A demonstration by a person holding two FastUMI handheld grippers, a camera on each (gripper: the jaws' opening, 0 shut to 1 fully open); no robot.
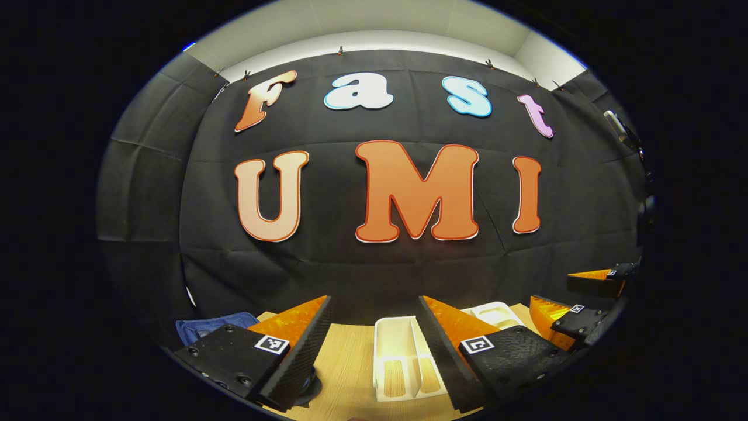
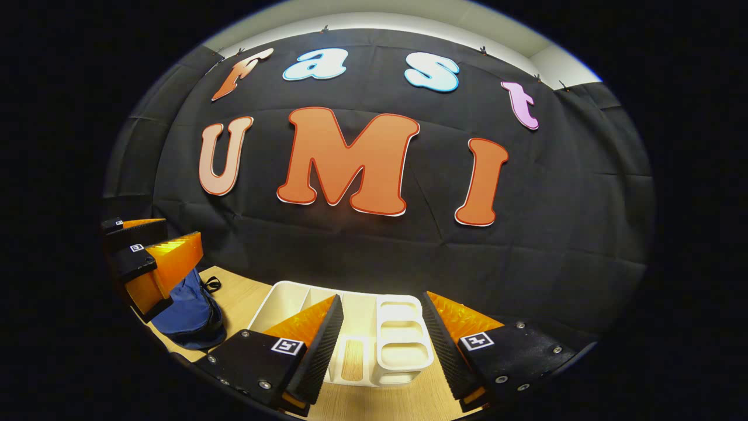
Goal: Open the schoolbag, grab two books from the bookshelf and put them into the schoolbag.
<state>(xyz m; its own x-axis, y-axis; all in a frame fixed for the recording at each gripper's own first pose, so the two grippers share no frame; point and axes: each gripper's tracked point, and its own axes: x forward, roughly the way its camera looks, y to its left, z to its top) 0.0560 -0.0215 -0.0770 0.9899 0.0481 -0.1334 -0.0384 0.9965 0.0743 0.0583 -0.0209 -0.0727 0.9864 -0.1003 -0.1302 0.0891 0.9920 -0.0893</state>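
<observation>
Left claw [image 1: 374, 345]: spread wide, nothing between its fingers, held above the tabletop [image 1: 345, 362]. Right claw [image 2: 380, 345]: likewise spread and empty, held above the same surface.

Schoolbag [image 2: 190, 316]: a blue fabric bag lying on the tabletop. From the left claw it lies off to that claw's left, near its left finger; in the left gripper view a blue corner of it shows at the lower left [image 1: 213, 325]. In the right gripper view the left claw appears at the far left [image 2: 155, 266], directly over the bag. The left claw is therefore judged the nearer one for opening the bag. Whether the bag is zipped cannot be told from these views; a dark strap or pull lies at its upper edge.

Bookshelf [image 2: 350, 327]: a white plastic rack with several compartments, standing on the tabletop straight ahead of the right claw, between its fingers in that view. In the left gripper view it lies ahead and slightly right [image 1: 403, 356]. Its long slots run away from the claws toward the wall. The compartments that can be seen appear to hold no books; tabletop shows through the slot bottoms.

Judgement: the bag-opening step is not yet done.
</observation>
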